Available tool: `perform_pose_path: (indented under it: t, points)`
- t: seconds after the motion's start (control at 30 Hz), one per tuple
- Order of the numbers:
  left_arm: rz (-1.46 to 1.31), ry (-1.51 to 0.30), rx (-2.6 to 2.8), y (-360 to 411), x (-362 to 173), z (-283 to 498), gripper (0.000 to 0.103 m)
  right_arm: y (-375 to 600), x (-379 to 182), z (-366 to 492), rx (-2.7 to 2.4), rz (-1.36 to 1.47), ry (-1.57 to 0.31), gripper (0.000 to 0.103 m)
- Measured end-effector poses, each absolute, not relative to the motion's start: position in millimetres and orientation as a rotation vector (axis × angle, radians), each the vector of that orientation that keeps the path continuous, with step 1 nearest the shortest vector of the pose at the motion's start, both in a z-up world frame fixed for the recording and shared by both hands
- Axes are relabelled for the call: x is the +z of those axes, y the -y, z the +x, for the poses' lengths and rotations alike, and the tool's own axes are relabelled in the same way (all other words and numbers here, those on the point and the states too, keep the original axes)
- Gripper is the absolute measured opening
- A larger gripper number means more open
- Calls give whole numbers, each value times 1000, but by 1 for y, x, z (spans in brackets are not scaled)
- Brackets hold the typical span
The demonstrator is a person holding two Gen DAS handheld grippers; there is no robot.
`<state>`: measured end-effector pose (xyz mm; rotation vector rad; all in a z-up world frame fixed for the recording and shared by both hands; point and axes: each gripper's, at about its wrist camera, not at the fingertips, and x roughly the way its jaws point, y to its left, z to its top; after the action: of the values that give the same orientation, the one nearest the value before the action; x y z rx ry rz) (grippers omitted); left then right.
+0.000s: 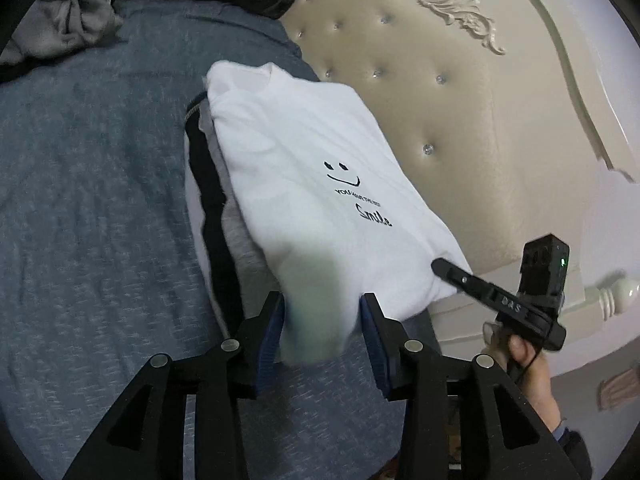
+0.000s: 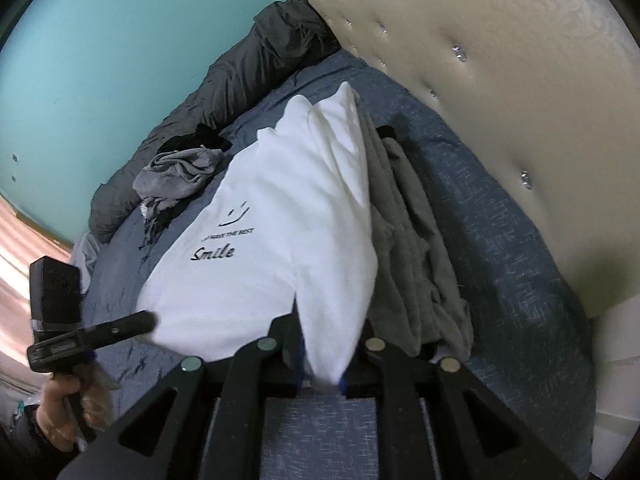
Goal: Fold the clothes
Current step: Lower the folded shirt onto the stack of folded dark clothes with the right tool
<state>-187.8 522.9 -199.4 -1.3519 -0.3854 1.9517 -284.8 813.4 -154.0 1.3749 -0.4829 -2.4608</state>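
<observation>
White shirt (image 1: 320, 184) folded, smiley print and "Smile" lettering face up, resting on a stack of folded clothes (image 1: 224, 208) on the bed (image 1: 88, 184), hard by the headboard edge. Grey and black layers poking out under it along one side. Left tongs (image 1: 322, 320) spread either side of the shirt's near corner, cloth bunched between the blue pads (image 1: 276, 336), pads standing a little off the fabric — open, not pinching. Right tongs (image 2: 320, 356) seen from their own camera with a white fold hanging down between the fingers; clamped on the shirt by the look of it, the fold narrowing sharply at the pads. Same right tool visible from the left view, held in a hand (image 1: 524, 364) beside the shirt's headboard-side corner. Tufted cream headboard (image 1: 460, 112) right behind. Crumpled grey garment (image 2: 176, 176) lying loose further along the bed, well apart from the stack, dark duvet (image 2: 240, 64) heaped at the far edge.
</observation>
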Motion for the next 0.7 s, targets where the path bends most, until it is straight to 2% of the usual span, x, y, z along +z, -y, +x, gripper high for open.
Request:
perform_pose_path:
  t: [0.03, 0.07, 0.3, 0.47, 0.5, 0.53, 0.7]
  points:
    - [-1330, 367, 1972, -520, -194, -187, 43, -814, -154, -284, -2476, 1379, 471, 26]
    - [-1306, 350, 1994, -517, -187, -186, 43, -815, -153, -284, -2498, 1387, 448, 29]
    - [-1173, 211, 2083, -531, -157, -199, 43, -819, -114, -274, -2655, 1184, 419, 31]
    - [-1185, 108, 2093, -552, -165, -205, 43, -792, -119, -287, -2604, 1200, 300, 30]
    - [-1192, 88, 2099, -555, -169, -206, 43, -790, -124, -290, -2599, 1214, 298, 27]
    - [-1202, 70, 2102, -558, -174, -206, 42, -789, -129, -293, -2594, 1227, 296, 20]
    - [-1228, 15, 2091, -563, -201, -202, 43, -794, -152, -297, -2603, 1255, 329, 9]
